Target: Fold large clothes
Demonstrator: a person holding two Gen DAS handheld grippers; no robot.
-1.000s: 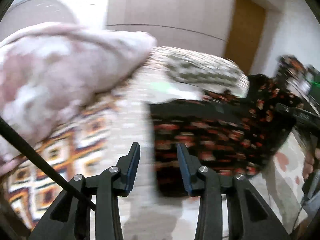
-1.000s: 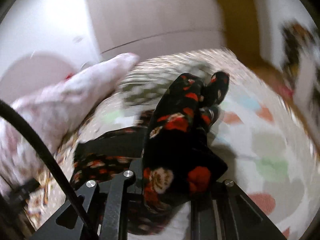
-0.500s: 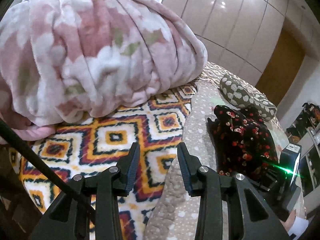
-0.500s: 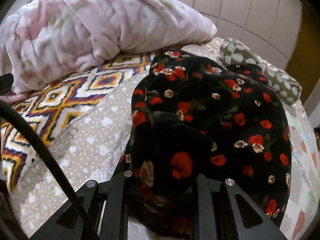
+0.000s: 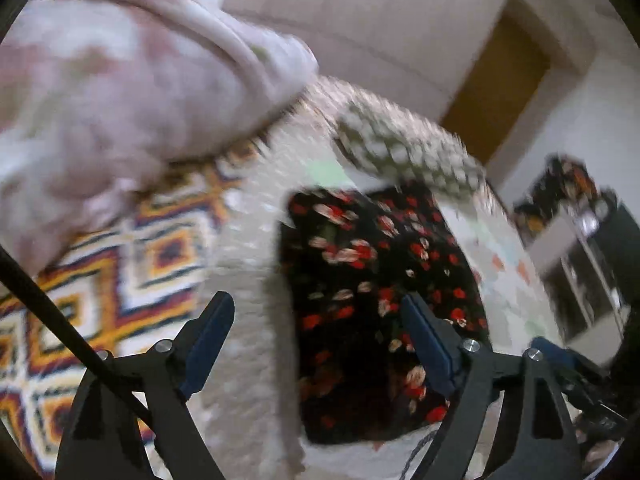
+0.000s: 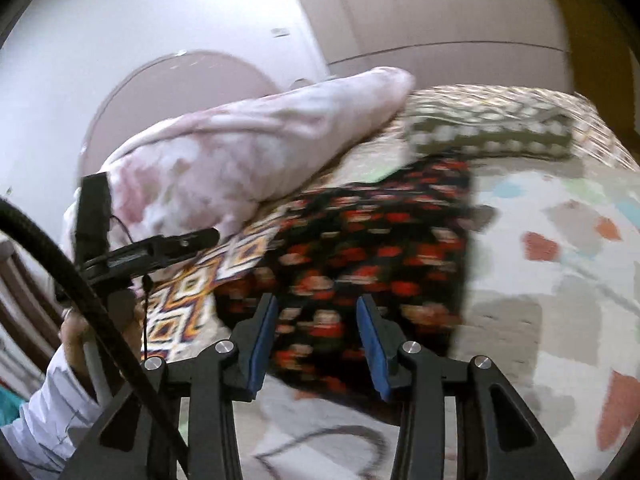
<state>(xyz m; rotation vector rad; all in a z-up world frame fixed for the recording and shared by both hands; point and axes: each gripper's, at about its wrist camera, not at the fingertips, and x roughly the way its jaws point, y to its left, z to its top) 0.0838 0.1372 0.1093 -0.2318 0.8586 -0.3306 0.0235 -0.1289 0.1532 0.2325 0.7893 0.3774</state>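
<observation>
A black garment with red flowers (image 5: 372,300) lies folded flat on the bed, blurred by motion in both wrist views. My left gripper (image 5: 316,308) hovers over its near left edge. Its jaws are opening wide, and no cloth is pinched between the blue pads. The same garment (image 6: 380,248) stretches away in front of my right gripper (image 6: 317,304), whose jaws are also opening. Cloth shows in the gap between them, but the pads do not press on it.
A bulky pink fleece blanket (image 5: 120,100) is piled at the left, over a cover with orange diamond patterns (image 5: 140,260). A spotted pillow (image 5: 408,152) lies beyond the garment. A hand in a white sleeve (image 6: 68,344) holds the left tool. Shelves (image 5: 580,280) stand at the right.
My right gripper has let go of the flowered garment, which now lies flat on the bed. Both pairs of jaws have spread apart. Both grippers have pulled back from the cloth.
</observation>
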